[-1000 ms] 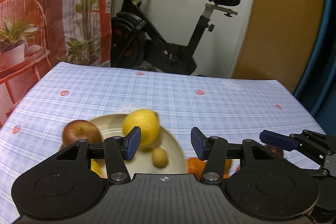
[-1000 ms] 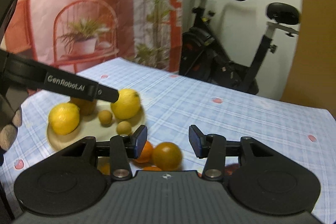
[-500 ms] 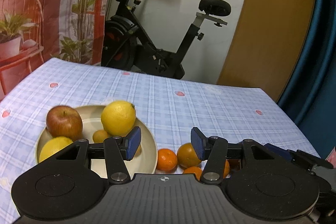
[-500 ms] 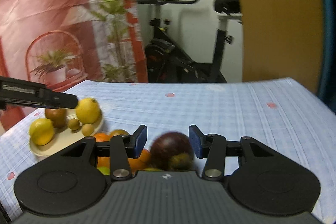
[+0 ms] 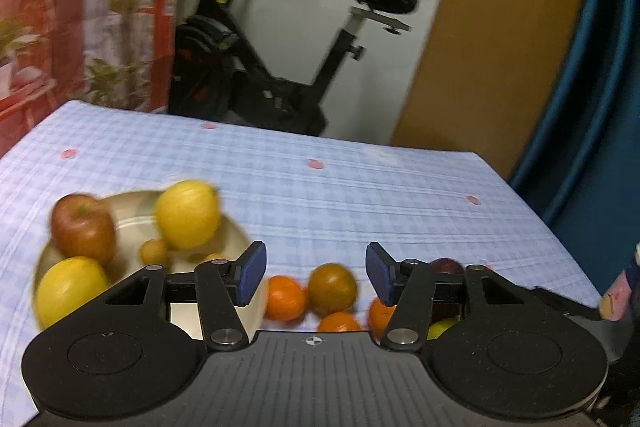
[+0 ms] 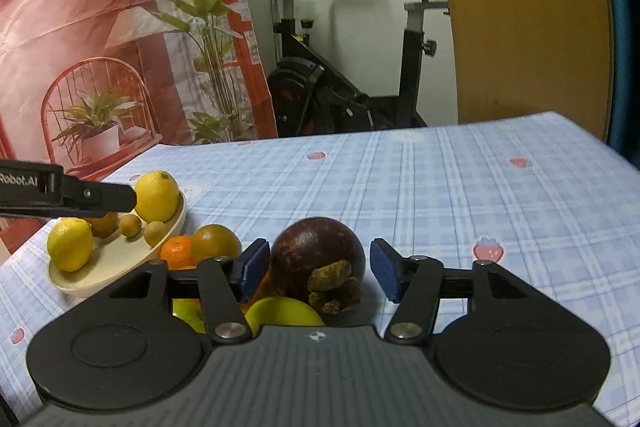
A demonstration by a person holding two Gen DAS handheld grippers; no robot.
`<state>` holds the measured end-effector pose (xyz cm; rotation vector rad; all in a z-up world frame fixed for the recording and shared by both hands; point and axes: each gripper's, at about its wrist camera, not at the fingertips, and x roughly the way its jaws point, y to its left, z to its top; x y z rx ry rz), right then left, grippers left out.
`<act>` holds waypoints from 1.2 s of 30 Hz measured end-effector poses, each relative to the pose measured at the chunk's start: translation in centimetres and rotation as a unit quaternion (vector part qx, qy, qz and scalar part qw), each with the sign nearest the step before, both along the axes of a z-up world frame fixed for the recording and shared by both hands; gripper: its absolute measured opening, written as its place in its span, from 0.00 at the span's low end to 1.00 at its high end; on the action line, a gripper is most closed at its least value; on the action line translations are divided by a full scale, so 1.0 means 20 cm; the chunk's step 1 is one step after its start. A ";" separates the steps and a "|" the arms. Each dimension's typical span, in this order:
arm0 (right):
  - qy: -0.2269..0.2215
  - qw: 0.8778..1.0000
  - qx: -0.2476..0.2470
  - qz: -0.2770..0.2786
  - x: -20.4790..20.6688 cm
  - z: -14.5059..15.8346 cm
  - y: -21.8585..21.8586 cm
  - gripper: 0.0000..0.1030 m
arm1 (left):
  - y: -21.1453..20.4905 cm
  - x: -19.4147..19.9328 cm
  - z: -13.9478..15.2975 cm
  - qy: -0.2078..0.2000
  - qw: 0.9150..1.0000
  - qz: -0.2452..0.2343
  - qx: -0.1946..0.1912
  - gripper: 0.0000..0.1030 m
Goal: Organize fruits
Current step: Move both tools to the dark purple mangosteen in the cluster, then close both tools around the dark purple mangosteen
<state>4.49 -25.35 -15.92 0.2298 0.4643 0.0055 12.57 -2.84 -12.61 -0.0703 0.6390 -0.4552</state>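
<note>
A cream plate (image 5: pixel 132 211) on the checked tablecloth holds a red apple (image 5: pixel 82 229), two lemons (image 5: pixel 186 213) and small brown fruits. Loose oranges (image 5: pixel 285 297) and a greenish-brown orange (image 5: pixel 332 287) lie right of the plate. My left gripper (image 5: pixel 316 277) is open and empty above them. In the right wrist view a dark purple mangosteen (image 6: pixel 318 259) sits between the open jaws of my right gripper (image 6: pixel 316 269), apart from both pads. A yellow-green fruit (image 6: pixel 282 311) lies just under it. The plate (image 6: pixel 120 267) and oranges (image 6: pixel 180 251) lie at left.
The left gripper's finger (image 6: pixel 68 195) reaches in over the plate in the right wrist view. An exercise bike (image 6: pixel 340 67) stands beyond the table's far edge, with a printed backdrop at left and a wooden panel at right.
My left gripper has swung right and dipped, so the plate sits further left in its view. My right gripper has closed in on the mangosteen, which now looks larger between the jaws.
</note>
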 end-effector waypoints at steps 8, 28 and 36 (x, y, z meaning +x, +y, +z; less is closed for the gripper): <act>0.030 0.999 0.032 0.018 0.04 -0.04 -0.04 0.66 | -0.28 0.12 -0.01 0.045 0.992 -0.118 0.012 0.59; 0.025 0.998 0.046 0.027 0.10 -0.04 -0.05 0.62 | -0.44 0.22 -0.13 0.060 0.991 -0.112 0.033 0.60; 0.031 0.997 0.071 0.030 0.13 -0.06 -0.07 0.62 | -0.44 0.32 -0.14 0.056 0.995 -0.078 0.025 0.60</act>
